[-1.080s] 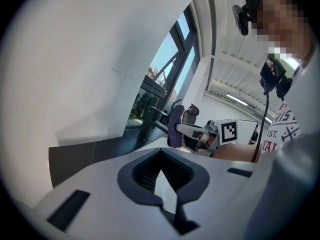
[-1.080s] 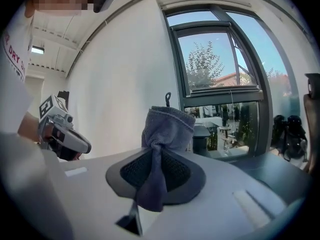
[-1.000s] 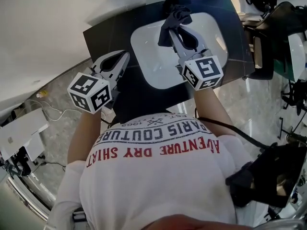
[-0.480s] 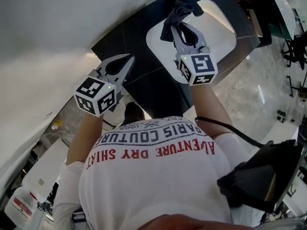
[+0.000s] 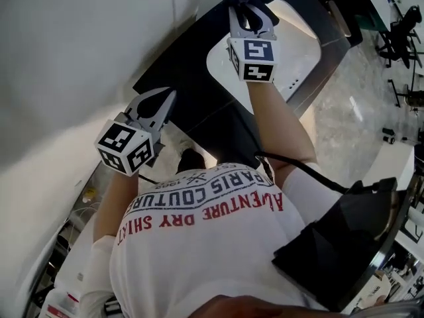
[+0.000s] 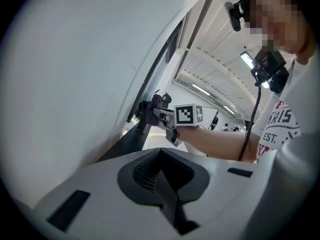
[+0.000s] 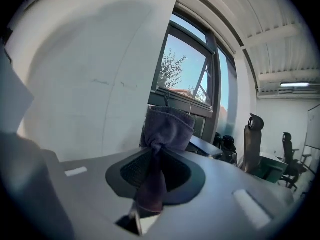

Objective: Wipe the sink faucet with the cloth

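One dark counter point(image 5: 199, 91), white sink point(image 5: 298, 45); right gripper point(image 5: 248, 4), fingers tight on cloth point(image 7: 167, 126); left gripper point(image 5: 162, 98), fingers together.

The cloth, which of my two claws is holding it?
The right claw, over the sink, is shut on the dark cloth. The left claw is shut on nothing.

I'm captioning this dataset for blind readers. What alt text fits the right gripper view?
The right gripper is shut on a purplish-grey cloth that bunches up above its jaws. Behind are a pale wall, a window showing a tree and blue sky, and an office chair at right.
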Demonstrator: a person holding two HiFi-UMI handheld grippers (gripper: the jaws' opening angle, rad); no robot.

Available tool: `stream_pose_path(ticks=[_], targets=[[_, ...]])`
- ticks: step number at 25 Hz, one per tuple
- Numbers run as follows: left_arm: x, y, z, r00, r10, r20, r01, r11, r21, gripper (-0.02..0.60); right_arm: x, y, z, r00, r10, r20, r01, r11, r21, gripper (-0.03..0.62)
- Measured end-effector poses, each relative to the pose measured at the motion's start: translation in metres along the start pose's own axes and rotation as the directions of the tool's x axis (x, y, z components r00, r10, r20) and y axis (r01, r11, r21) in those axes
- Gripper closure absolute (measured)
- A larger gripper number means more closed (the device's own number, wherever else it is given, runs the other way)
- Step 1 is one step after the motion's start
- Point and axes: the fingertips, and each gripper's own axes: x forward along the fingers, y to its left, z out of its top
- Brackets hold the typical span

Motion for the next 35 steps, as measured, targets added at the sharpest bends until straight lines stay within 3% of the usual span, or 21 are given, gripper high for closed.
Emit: stream_pose_path(ticks=[8, 18, 23, 28, 35], targets=[[0.009, 0.021, -0.012, 1.000, 0.006, -0.011, -0.006, 1.000, -0.023, 0.583, 0.050, -0.012, -0.042, 0.991, -0.089, -0.097, 0.090, 0.996, 0.008, 0.543], [0.009, 0.031, -0.006, 1.000, 0.015, -0.016, -0.015, 0.999, -0.030, 0.583, 0.059, -0.005, -0.099, 0.967, -0.068, -0.244, 0.087, 0.994, 0.068, 0.543], [0.010, 0.030, -0.006, 1.000, 0.016, -0.015, -0.017, 1.000, -0.025, 0.583, 0.056, -0.003, -0.097, 0.969, -0.064, -0.237, 0.087, 0.992, 0.090, 0.543], [0.016, 0.023, -0.011, 1.000, 0.001, -0.021, -0.002, 1.000, -0.023, 0.583, 0.034, 0.012, -0.071, 0.987, -0.040, -0.154, 0.047, 0.998, 0.045, 0.543], [0.017, 0.013, -0.010, 0.999, -0.018, -0.028, 0.018, 1.000, -0.013, 0.583, 0.018, -0.017, -0.069, 0.981, -0.110, -0.157, 0.117, 0.992, 0.039, 0.543]])
